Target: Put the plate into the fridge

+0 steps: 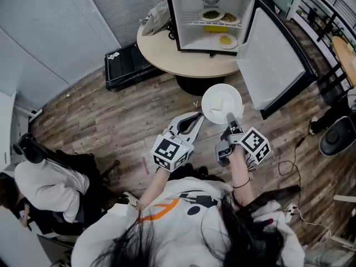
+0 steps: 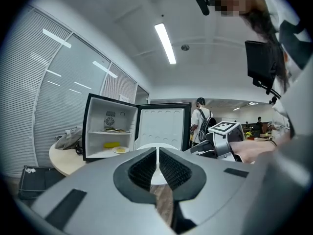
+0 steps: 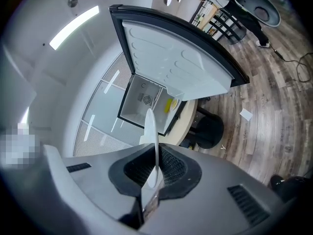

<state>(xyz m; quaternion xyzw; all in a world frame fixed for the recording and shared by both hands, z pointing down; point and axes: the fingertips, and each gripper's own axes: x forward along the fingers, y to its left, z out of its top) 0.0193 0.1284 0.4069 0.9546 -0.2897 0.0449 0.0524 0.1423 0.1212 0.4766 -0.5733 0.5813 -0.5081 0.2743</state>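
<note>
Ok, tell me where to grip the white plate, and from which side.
By the rim at its near edge, from the person's side, jaws above and below: the plate lies flat with food at its middle. The right gripper pinches there.

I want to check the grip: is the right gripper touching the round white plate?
Touching. In the right gripper view, the round white plate stands edge-on between the jaws of the right gripper, which press on its rim from both sides.

Too small, hidden or cropped in the fridge scene.
Inside the fridge (image 1: pixel 189 38), food (image 1: pixel 211 14) on the plates (image 1: pixel 235 42) is too small to identify; the held plate (image 3: pixel 150 124) hides its lower rim between the right gripper (image 3: pixel 155 148) jaws; the frame's left edge crops a seated person (image 1: pixel 47 185).
</note>
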